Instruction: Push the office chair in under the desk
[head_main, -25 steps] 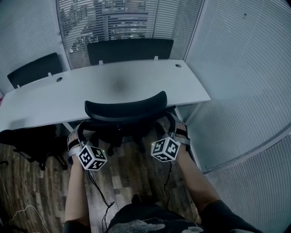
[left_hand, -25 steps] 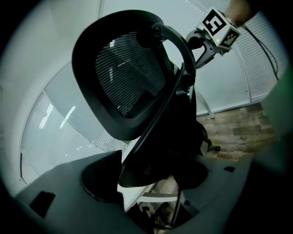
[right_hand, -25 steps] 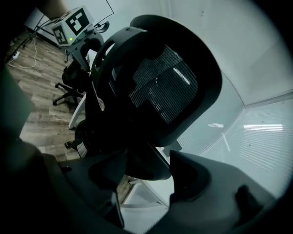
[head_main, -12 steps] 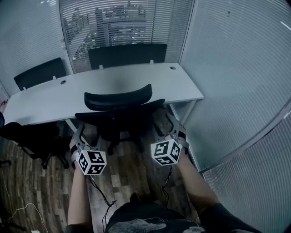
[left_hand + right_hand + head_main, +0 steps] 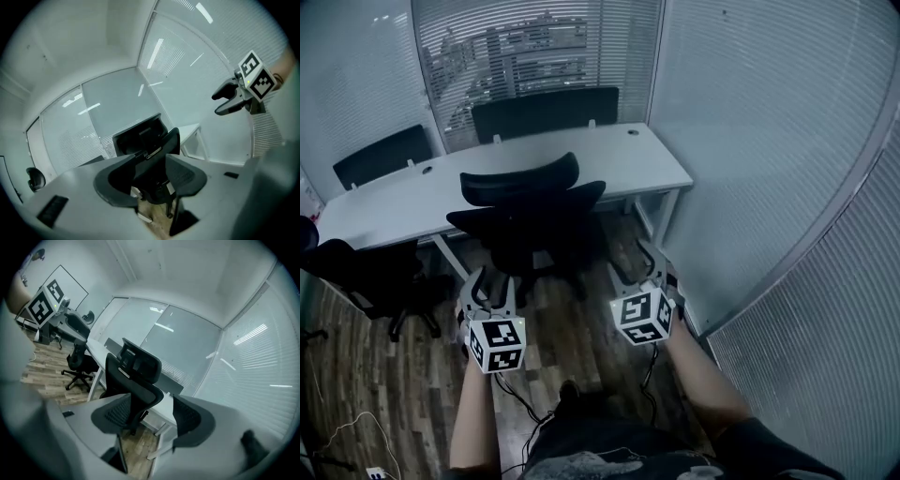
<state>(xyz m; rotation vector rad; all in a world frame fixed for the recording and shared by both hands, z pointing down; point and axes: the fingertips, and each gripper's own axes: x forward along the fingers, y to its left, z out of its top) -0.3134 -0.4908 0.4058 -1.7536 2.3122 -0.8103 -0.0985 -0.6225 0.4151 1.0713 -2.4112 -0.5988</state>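
Glass-walled office: your left tongs (image 5: 492, 281), closing on nothing, and spread, empty right tongs (image 5: 633, 262) have backed off the chair (image 5: 525, 211), tucked against the bench (image 5: 394, 202); push looks done.

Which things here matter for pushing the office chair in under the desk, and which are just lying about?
For the job:
- office chair
- desk

Just about:
- chair behind the desk
- second chair behind it, further left
- black chair on the floor at the left
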